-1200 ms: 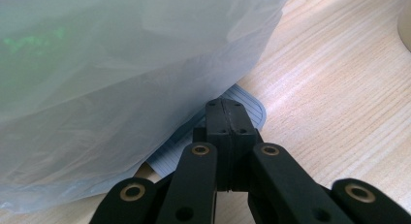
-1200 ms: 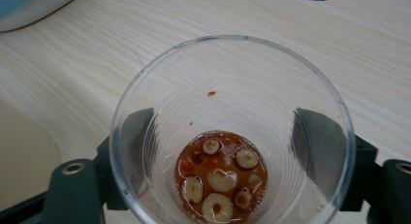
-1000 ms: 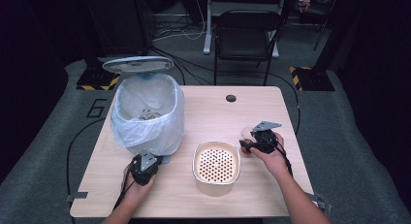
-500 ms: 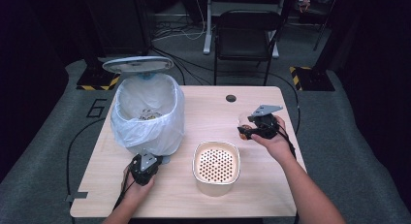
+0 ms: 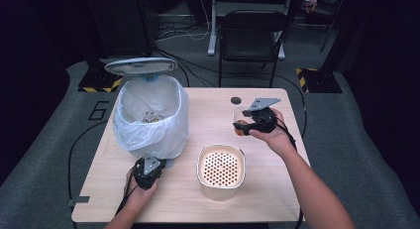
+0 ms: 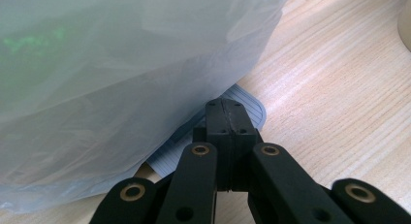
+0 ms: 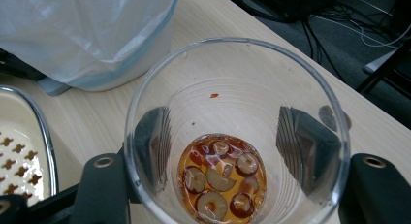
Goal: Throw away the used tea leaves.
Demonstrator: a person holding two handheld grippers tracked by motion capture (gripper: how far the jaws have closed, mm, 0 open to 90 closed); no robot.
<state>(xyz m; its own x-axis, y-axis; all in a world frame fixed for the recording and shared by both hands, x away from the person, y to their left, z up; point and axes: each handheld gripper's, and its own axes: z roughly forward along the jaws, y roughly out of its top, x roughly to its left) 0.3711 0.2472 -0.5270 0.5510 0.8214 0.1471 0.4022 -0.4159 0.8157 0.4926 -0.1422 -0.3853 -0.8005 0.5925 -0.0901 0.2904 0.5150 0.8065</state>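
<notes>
My right hand-held gripper (image 7: 232,185) clamps the clear plastic cup (image 7: 237,132) of amber liquid and fruit slices; I keep it level toward the perforated cream strainer bowl (image 5: 221,165), while my left hand-held gripper (image 6: 225,118), jaws closed, presses the bin's grey pedal (image 6: 247,105).

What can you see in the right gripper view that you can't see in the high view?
The right gripper view looks down into the clear cup: amber liquid with round fruit slices at the bottom, and the right tongs shut on the cup's sides. The high view adds the whole table, the bin's raised lid, the black chair and the left tongs by the bin's foot. Both show the bag-lined bin and the cream strainer tub.
</notes>
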